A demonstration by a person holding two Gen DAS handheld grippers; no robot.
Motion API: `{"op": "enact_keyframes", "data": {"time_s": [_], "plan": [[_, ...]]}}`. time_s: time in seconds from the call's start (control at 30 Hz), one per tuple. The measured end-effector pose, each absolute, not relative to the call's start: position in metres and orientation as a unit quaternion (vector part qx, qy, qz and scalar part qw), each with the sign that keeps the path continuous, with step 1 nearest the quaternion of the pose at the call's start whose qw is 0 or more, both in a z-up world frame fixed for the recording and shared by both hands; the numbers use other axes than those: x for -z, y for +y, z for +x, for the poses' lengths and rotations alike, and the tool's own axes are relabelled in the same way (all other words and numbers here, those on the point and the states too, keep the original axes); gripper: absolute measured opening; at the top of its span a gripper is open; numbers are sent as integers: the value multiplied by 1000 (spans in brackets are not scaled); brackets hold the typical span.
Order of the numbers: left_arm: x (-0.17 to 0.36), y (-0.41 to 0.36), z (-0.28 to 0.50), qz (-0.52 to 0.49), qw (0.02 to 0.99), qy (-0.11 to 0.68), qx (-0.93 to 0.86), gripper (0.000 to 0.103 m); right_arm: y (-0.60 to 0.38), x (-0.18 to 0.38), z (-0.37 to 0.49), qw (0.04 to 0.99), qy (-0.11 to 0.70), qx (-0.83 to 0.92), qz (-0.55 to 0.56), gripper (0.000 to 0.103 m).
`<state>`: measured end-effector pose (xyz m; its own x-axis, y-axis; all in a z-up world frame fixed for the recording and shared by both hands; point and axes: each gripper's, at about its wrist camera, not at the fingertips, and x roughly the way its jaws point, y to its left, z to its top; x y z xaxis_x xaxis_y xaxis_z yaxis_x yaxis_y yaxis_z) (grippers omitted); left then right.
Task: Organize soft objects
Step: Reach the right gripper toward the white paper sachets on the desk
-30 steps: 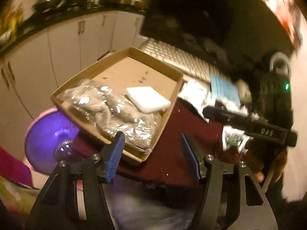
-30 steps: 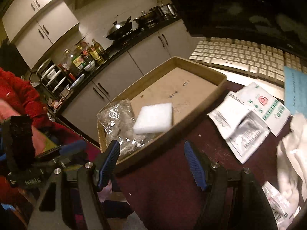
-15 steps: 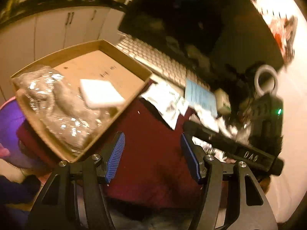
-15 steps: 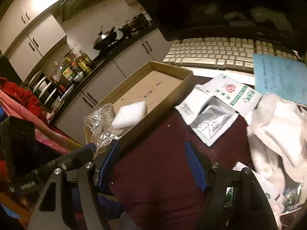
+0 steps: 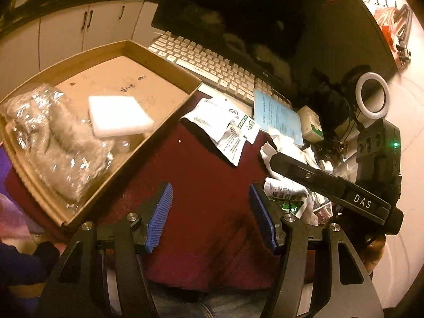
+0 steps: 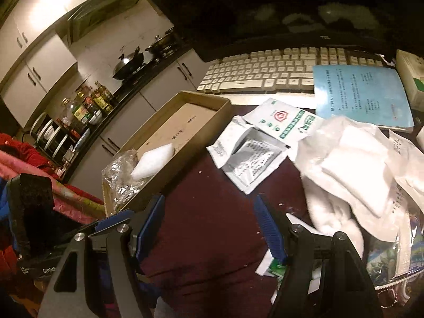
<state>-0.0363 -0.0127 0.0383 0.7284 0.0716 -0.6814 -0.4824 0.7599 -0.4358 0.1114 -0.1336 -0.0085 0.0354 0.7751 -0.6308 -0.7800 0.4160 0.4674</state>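
Observation:
A shallow cardboard box (image 5: 169,116) (image 6: 201,129) sits at the left of a dark red table. In it lie a white foam pad (image 5: 119,116) (image 6: 152,160) and a crinkly clear bag of grey soft stuff (image 5: 53,137) (image 6: 120,175). A heap of white cloth and pads (image 6: 349,164) (image 5: 288,143) lies on the right. My left gripper (image 5: 209,212) is open and empty over bare table. My right gripper (image 6: 209,225) is open and empty, left of the white heap; its body shows in the left wrist view (image 5: 331,185).
White and green sachets (image 5: 225,127) (image 6: 254,153) lie between box and cloth. A keyboard (image 5: 212,66) (image 6: 273,71), a blue leaflet (image 6: 363,92), a dark monitor (image 5: 265,13), a ring light (image 5: 372,100) and a small box (image 5: 312,127) stand behind. Kitchen cabinets are beyond the table's left edge.
Both grippers have swung right, away from the box toward the sachets and white cloth heap. Both stay open and empty. The box contents have not moved.

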Motion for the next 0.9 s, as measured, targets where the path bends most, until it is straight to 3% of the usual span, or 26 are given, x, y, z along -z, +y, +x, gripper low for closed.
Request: {"op": "enact_keyframes", "data": {"time_s": [0.33, 0.57, 0.9], "plan": [[-33, 3, -17, -322, 870, 335, -162, 60, -119, 8, 127, 704, 457, -543, 15, 70], [-28, 1, -22, -327, 869, 335, -160, 60, -59, -6, 162, 688, 475, -549, 4, 70], [-28, 3, -34, -341, 866, 328, -159, 60, -2, 32, 196, 661, 542, -515, -53, 68]]}}
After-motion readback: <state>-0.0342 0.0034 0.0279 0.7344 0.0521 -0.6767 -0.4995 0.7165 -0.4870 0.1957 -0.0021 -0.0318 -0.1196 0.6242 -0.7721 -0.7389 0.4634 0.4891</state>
